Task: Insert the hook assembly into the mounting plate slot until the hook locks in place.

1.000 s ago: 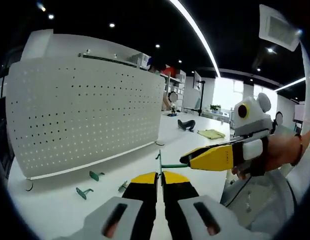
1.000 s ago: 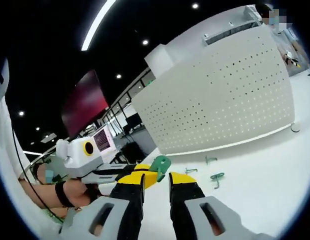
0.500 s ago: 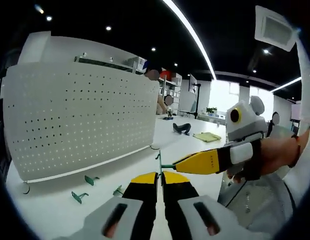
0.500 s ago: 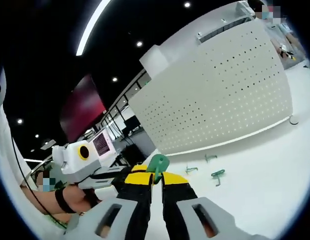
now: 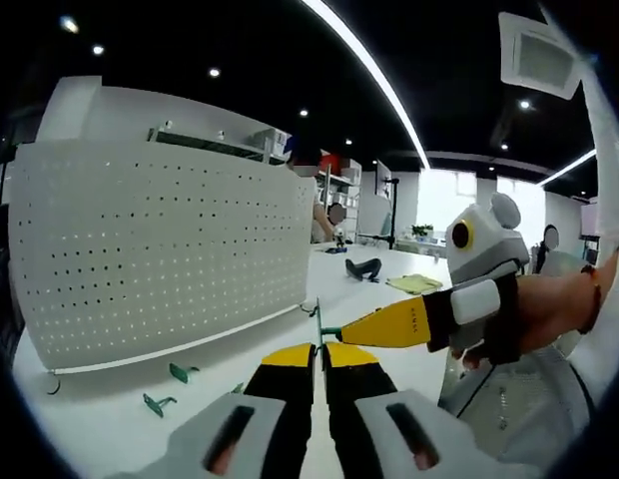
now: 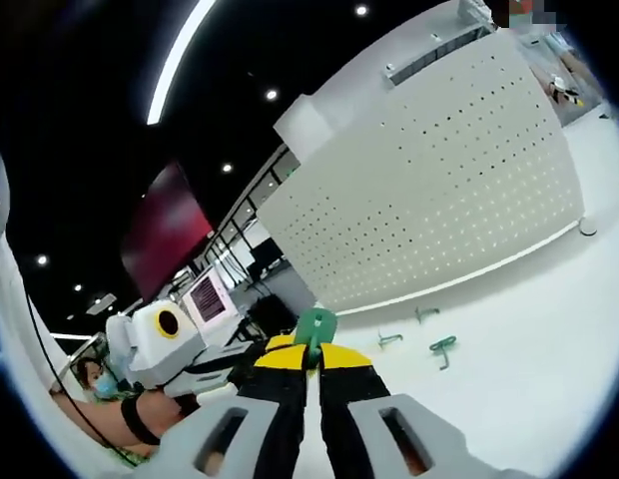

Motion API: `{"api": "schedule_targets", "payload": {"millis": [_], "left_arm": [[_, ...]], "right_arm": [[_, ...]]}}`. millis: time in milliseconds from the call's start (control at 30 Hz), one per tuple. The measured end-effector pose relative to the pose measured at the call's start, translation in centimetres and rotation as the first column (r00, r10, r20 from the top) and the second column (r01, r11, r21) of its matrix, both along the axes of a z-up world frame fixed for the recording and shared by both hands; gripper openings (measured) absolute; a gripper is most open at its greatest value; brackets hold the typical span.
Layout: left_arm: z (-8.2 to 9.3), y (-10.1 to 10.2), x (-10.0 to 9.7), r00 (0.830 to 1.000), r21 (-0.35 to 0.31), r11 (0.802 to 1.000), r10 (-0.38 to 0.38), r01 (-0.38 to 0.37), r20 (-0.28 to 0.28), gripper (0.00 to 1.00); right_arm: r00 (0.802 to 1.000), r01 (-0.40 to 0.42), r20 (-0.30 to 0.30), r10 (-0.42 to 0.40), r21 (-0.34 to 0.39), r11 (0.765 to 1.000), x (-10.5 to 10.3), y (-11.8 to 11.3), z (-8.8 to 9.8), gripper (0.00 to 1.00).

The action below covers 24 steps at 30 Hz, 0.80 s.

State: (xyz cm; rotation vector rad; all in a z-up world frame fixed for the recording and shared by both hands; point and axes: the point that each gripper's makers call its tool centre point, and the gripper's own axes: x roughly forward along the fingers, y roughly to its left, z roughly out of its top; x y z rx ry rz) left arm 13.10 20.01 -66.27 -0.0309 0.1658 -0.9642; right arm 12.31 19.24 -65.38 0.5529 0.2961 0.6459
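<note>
Green, stiff, light metal hook (image 6: 314,326) is pinched by both closed grippers (image 5: 319,351) (image 6: 309,351); the stem is best gripped.

Bright ceiling light strips (image 5: 364,70) and spotlights glare against a dark ceiling; the white worktop (image 6: 529,349) looks evenly lit; fisheye bending warps edges.

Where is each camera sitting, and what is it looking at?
Left gripper view: rides on the left gripper, looking along its shut jaws at the white pegboard; the right gripper and the person's hand enter from the right.
Right gripper view: rides on the right gripper, looking along its shut jaws, pinching a green hook, toward the pegboard; the left gripper and a hand show at lower left.
Shared: the pegboard, the white table, loose green hooks on it.
</note>
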Motion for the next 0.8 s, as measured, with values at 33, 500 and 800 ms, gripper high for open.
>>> {"api": "schedule_targets", "payload": {"millis": [33,500,800], "left_arm": [[0.00,0.00,0.00,1.000,0.001,1.000,0.000,0.000,0.004,0.04],[-0.70,0.07,0.12,1.000,0.020,1.000,0.008,-0.008,-0.024,0.11],[-0.09,0.31,0.48,1.000,-0.006,1.000,0.018,-0.018,-0.016,0.19]], "right_arm": [[1.000,0.002,0.000,-0.002,-0.002,1.000,-0.02,0.04,0.05,0.02],[1.000,0.016,0.016,-0.015,-0.056,0.998,0.15,0.38,0.40,0.01],[0.999,0.020,0.039,-0.016,-0.114,0.993,0.37,0.37,0.44,0.01]]}}
